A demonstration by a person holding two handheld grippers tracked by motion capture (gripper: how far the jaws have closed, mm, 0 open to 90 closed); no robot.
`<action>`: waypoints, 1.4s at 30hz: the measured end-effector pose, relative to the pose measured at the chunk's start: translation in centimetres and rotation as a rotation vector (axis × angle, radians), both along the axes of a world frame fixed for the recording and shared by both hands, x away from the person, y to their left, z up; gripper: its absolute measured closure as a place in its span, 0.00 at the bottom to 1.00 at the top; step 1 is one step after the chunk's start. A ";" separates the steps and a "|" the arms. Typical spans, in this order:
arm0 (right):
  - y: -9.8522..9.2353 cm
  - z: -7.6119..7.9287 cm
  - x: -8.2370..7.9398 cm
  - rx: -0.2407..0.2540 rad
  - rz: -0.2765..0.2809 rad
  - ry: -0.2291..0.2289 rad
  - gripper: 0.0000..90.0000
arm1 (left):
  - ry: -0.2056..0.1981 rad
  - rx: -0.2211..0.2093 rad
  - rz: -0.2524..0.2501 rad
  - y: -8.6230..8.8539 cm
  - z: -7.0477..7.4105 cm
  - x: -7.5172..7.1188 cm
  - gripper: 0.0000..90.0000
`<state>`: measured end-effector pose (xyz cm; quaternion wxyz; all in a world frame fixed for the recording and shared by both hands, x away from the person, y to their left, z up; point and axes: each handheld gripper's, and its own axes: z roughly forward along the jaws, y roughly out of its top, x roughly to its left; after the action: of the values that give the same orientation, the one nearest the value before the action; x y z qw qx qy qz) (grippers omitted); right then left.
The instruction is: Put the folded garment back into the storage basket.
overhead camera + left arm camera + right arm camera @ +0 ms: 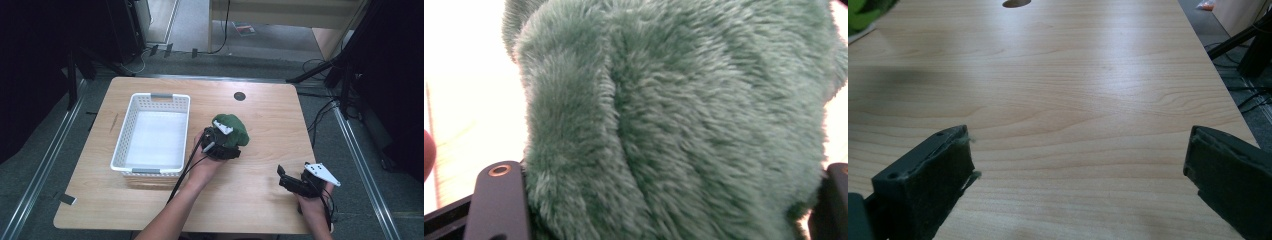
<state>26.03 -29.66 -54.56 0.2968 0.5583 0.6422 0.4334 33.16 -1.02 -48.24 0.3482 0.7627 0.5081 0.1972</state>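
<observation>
You're gripping the green plush toy (232,129) w/ your left gripper (226,141). The jaws are clenching on it from both sides, and in the left gripper view the fur (674,125) is bulging up between the two black jaws and covering most of the frame. In the high view the toy is sitting near the middle of the wooden table (260,200), just right of the white basket (152,100), not touching it as far as I can tell. Whether the toy is resting on the tabletop or hanging clear of it, can't tell from these angles. Your left hand (202,160) is coming in from the bottom edge, cable trailing back along the forearm.

Your right gripper (292,181) is idling near the table's front right corner, well apart from the toy. In the right gripper view its jaws are standing wide, released, w/ nothing btwn them but bare wood grain (1073,125). The basket is holding nothing visible. A small dark round hole (239,96) is showing in the tabletop beyond the toy.
</observation>
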 end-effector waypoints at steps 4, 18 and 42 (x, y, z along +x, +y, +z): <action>0.0 0.0 0.0 0.000 -0.001 0.003 0.00 | -0.018 -0.006 0.008 0.7 0.9 -0.4 0.27; 0.1 0.0 0.0 -0.005 0.000 0.004 0.00 | -0.062 -0.045 0.047 4.0 3.5 -1.0 0.27; 0.1 0.0 0.0 -0.006 -0.002 0.006 0.00 | -0.099 -0.079 0.172 10.7 5.2 -1.1 0.27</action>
<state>26.07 -29.58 -54.56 0.2969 0.5594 0.6439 0.4294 32.03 9.70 -43.00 0.3845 0.6913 0.5613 0.2434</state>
